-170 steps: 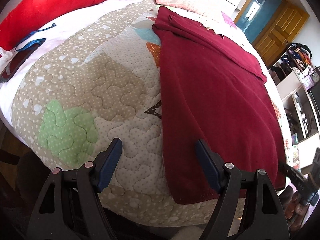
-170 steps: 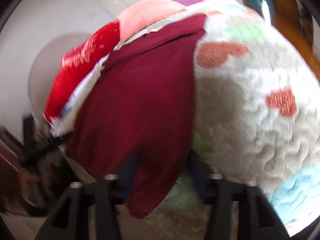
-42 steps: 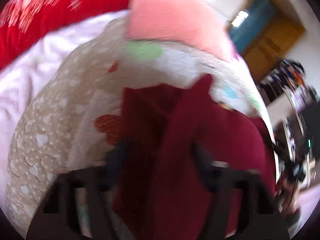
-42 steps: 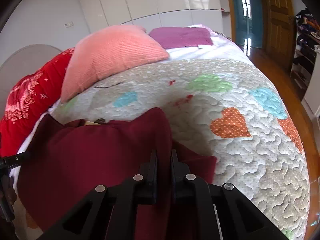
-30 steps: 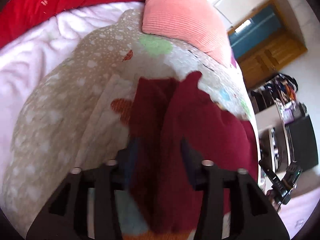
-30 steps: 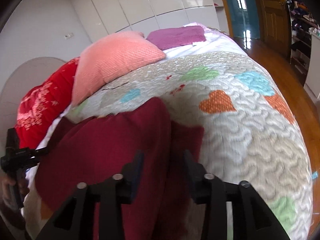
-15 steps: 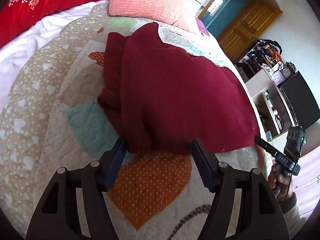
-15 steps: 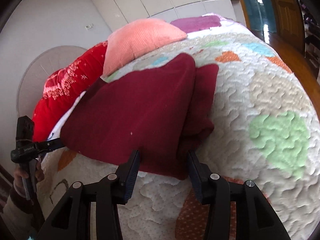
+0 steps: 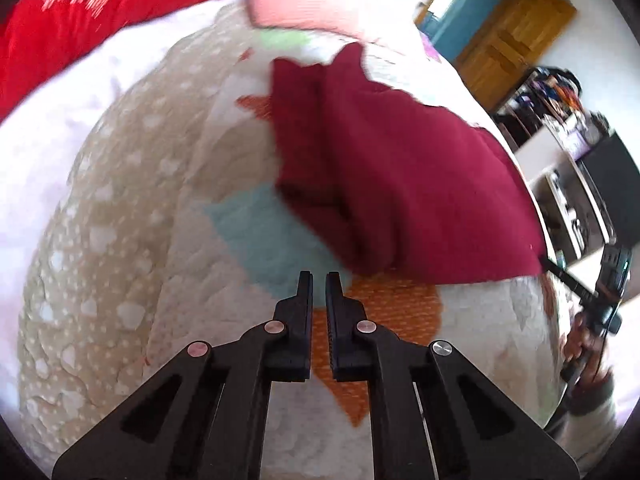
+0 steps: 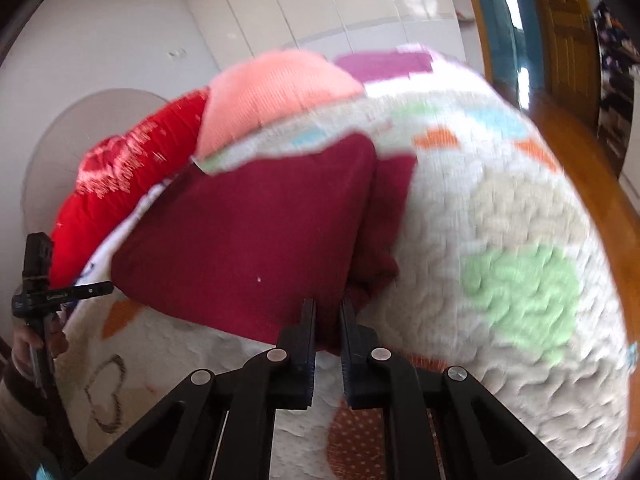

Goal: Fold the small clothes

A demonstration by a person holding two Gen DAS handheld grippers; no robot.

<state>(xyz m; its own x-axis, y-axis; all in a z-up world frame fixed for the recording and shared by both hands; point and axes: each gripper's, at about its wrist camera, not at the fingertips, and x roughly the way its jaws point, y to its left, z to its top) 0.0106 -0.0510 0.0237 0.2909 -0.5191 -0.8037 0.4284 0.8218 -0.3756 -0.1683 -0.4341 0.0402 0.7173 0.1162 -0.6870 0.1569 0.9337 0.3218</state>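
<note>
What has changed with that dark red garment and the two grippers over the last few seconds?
The garment, earlier spread out long on the quilt, is now folded over into a shorter bundle. Both grippers have let it go and backed off toward its near edge: the left gripper and right gripper have shut their jaws on nothing. The pillows have not moved.

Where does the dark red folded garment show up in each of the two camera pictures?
Left wrist view: the dark red garment fills the centre and right, lying on the quilt just beyond the shut left gripper.
Right wrist view: the dark red garment lies centre-left, just beyond the shut right gripper.
Shared landmark: the pink pillow behind the garment.
</note>
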